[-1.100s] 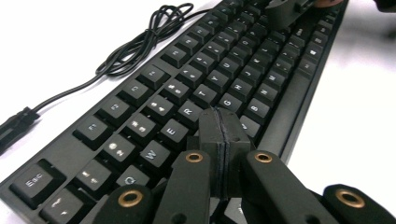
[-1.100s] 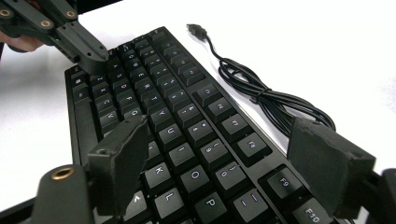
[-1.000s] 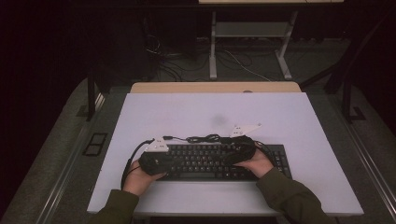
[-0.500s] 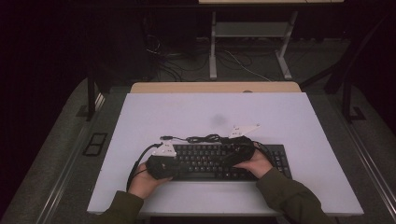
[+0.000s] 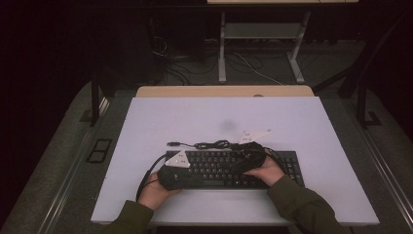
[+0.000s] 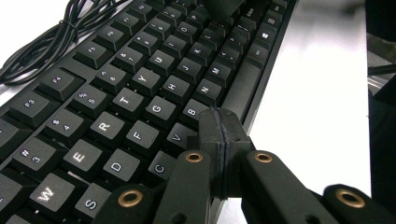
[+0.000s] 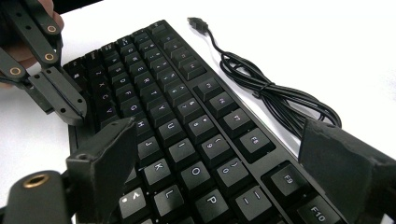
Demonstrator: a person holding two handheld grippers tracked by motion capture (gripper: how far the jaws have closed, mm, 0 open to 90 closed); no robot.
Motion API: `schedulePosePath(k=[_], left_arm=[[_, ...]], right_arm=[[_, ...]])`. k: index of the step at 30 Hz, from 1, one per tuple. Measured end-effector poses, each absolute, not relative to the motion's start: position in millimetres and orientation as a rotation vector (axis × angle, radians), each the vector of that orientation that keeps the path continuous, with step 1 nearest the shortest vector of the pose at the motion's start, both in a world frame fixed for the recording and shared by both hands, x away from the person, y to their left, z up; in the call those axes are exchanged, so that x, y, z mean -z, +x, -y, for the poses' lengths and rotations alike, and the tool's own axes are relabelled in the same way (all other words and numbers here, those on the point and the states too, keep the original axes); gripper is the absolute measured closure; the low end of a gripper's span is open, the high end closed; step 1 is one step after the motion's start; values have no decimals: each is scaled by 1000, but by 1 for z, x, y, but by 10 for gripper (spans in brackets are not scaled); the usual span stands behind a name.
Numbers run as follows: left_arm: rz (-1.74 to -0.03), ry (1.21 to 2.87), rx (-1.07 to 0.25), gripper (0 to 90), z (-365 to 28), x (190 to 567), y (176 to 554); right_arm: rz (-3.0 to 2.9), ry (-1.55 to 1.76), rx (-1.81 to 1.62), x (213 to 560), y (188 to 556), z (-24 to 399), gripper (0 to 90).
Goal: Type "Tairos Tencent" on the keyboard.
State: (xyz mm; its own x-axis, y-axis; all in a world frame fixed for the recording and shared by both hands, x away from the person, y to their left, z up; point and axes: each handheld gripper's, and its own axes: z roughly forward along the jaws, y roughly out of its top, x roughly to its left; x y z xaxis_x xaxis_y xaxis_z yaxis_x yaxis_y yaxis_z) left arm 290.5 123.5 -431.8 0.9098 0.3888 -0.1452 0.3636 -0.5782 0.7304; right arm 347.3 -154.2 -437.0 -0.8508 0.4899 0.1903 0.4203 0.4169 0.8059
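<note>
A black keyboard [image 5: 219, 168] lies on the white table [image 5: 195, 117] near its front edge, with both hands on it. My left gripper [image 6: 219, 128] is shut with nothing in it, its tips just above the keys by the space bar at the keyboard's [image 6: 140, 93] front. In the high view the left gripper [image 5: 195, 179] is over the keyboard's left half. My right gripper [image 7: 224, 163] has just been opening. Its fingers [image 7: 107, 158] now stand wide apart above the keys of the keyboard [image 7: 187, 121], not pressing on it. The right gripper [image 5: 242, 161] is over the right half.
The keyboard's black cable [image 5: 214, 145] lies bundled behind it, its USB plug [image 5: 171, 144] loose on the table. The same cable [image 7: 271, 93] and plug [image 7: 198, 22] lie beyond the function keys. A wooden strip [image 5: 224, 91] borders the table's far edge.
My left gripper has shifted a little to the right over the keyboard's left half. The right hand has stayed where it was.
</note>
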Motion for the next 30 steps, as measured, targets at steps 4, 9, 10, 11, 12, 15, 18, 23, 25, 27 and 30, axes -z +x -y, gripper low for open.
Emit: schedulePosePath(k=[4,9,10,11,12,15,18,23,25,27,30], left_arm=[[-533,2243,-36,888,-123,433,291],[-534,2241,-37,888,-123,434,291],[-533,2242,-38,888,-123,434,291],[-533,2241,-37,888,-123,434,291],[-533,2241,-35,888,-123,434,291],[-534,2241,-33,888,-123,435,291],[-534,2242,-28,889,-123,437,292],[-532,2248,-34,889,-123,436,291],[-530,2247,-36,889,-123,435,291],[-529,2242,-39,889,-123,434,291],[-529,2232,-41,888,-123,431,291]], right_arm=[[-2582,828,-1426,438,348,154,116],[-2582,827,-1426,437,347,154,116],[-2583,828,-1424,437,347,154,116],[-2583,829,-1423,437,347,154,116],[-2583,829,-1422,438,347,154,116],[-2582,829,-1423,437,348,154,116],[-2583,829,-1421,438,347,154,116],[-2584,829,-1418,438,347,154,116],[-2583,828,-1419,438,347,154,116],[-2581,827,-1421,437,347,154,116],[-2578,830,-1425,437,348,154,116]])
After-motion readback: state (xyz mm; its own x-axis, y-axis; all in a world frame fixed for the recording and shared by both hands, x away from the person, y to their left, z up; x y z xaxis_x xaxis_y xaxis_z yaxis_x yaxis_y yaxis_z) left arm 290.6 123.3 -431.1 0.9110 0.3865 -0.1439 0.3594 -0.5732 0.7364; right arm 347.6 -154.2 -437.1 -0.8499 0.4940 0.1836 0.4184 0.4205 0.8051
